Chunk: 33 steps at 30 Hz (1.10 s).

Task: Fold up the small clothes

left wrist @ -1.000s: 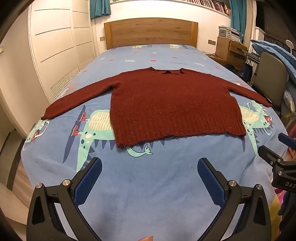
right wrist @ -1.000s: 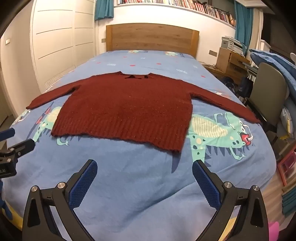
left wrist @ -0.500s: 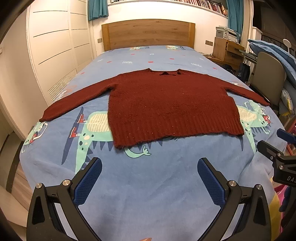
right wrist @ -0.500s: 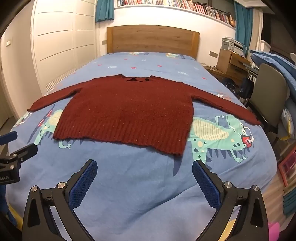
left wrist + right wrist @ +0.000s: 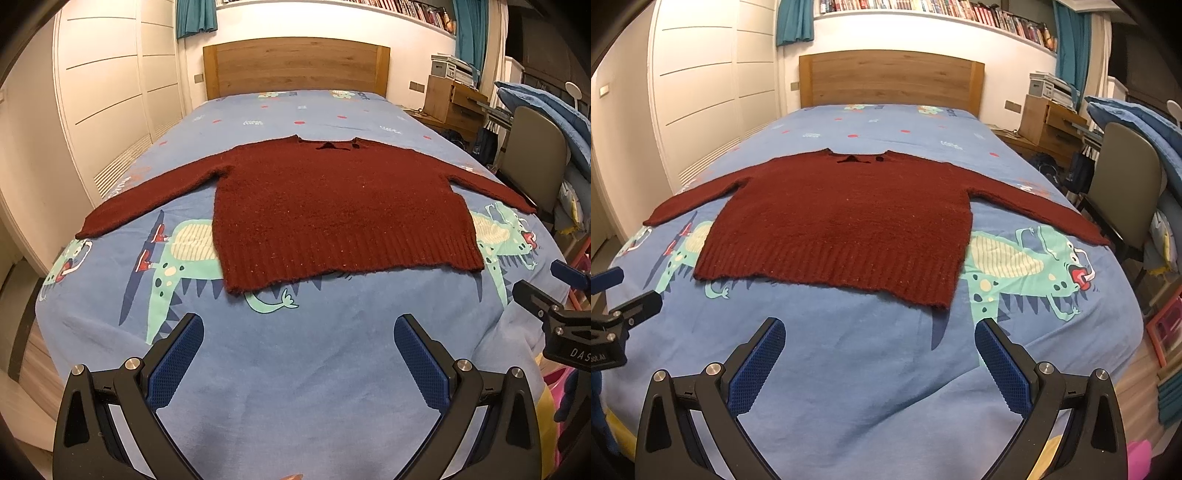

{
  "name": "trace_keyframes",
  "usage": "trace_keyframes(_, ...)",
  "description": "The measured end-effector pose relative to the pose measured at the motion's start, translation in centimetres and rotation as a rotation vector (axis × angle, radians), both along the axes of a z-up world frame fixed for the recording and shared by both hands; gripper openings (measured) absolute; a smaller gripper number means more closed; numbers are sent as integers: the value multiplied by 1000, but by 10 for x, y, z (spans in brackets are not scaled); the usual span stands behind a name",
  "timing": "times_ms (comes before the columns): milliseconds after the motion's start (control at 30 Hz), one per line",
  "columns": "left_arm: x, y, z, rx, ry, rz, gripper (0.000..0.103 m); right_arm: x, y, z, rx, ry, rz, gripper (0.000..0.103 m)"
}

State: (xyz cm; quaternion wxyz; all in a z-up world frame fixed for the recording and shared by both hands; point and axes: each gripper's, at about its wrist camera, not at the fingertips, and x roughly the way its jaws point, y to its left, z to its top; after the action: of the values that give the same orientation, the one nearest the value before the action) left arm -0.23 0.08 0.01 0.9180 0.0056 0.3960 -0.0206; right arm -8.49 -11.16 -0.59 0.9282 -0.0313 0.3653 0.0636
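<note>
A dark red knitted sweater lies flat on the bed, sleeves spread out to both sides, hem toward me. It also shows in the right wrist view. My left gripper is open and empty, held above the blue sheet in front of the hem. My right gripper is open and empty, also short of the hem, near its right corner. Each gripper shows at the edge of the other's view: the right one and the left one.
The bed has a blue dinosaur-print sheet and a wooden headboard. White wardrobes stand on the left. A grey chair, a wooden desk and piled blue bedding stand on the right.
Both grippers have drawn back and risen slightly; the sweater sits a little farther up in both views. The sweater itself has not moved. Both grippers stay open.
</note>
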Motion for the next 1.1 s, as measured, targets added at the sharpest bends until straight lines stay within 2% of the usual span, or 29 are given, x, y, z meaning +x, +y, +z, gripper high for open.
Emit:
trace_keyframes(400, 1, -1, -2, 32, 0, -11, 102, 2, -8, -4, 9, 7, -14, 103)
trace_keyframes(700, 4, 2, 4, 25, -17, -9, 102, 5, -12, -9, 16, 22, -21, 102)
trace_keyframes(1100, 13, 6, -2, 37, 21, 10, 102, 14, -19, -14, 24, 40, -29, 103)
